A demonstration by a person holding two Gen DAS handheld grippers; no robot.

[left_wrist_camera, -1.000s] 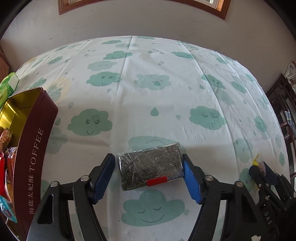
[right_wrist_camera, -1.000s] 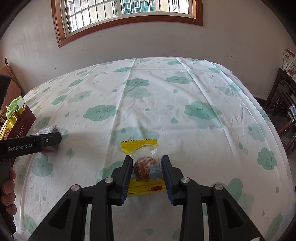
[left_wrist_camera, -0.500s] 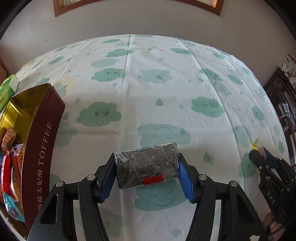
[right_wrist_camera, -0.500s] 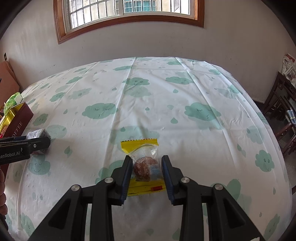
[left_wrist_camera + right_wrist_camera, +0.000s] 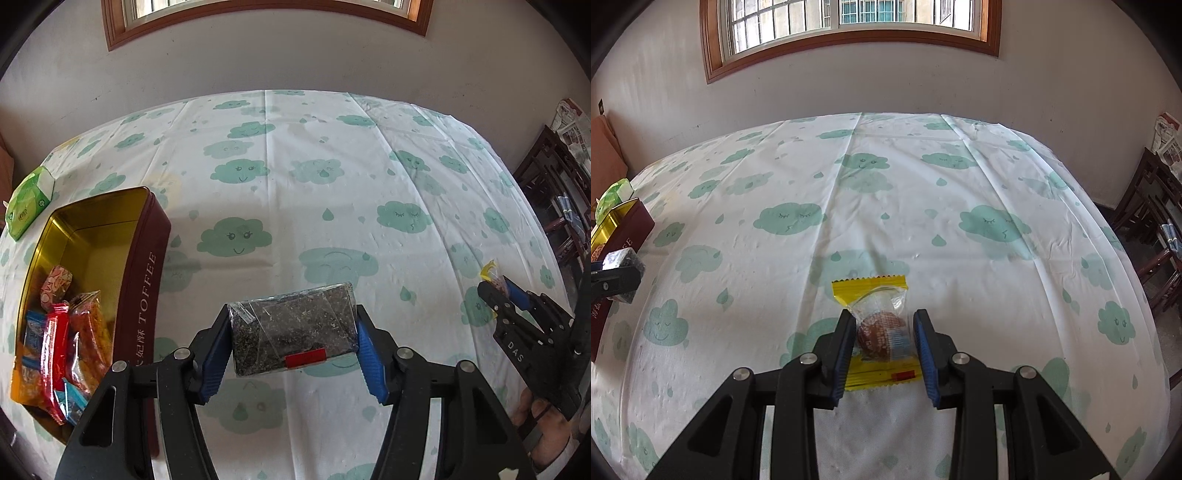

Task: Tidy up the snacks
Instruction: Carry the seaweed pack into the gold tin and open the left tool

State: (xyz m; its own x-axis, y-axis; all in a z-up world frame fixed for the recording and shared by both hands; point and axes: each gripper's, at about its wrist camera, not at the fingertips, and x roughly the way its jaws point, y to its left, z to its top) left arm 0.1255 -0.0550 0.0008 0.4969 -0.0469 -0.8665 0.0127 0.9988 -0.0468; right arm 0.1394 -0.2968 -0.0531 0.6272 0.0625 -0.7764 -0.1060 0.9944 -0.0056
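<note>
My left gripper (image 5: 293, 332) is shut on a dark speckled snack bar (image 5: 291, 328) in clear wrap with a red tab, held above the tablecloth. To its left stands an open maroon TOFFEE tin (image 5: 146, 280) with a gold inside, holding several wrapped snacks (image 5: 62, 332). My right gripper (image 5: 884, 336) is shut on a yellow-edged clear packet with a round brown cake (image 5: 877, 332), lifted over the table. The right gripper also shows in the left wrist view (image 5: 502, 291). The left gripper with its bar (image 5: 620, 264) shows at the left edge of the right wrist view, near the tin (image 5: 624, 221).
A green tissue pack (image 5: 31, 201) lies behind the tin at the table's far left. The round table (image 5: 923, 206) has a white cloth with green clouds. Dark wooden chairs (image 5: 1156, 221) stand at the right, a wall and window behind.
My left gripper has risen and drawn back with the bar, bringing more of the tin into view. The right gripper has lifted a little with the packet still held.
</note>
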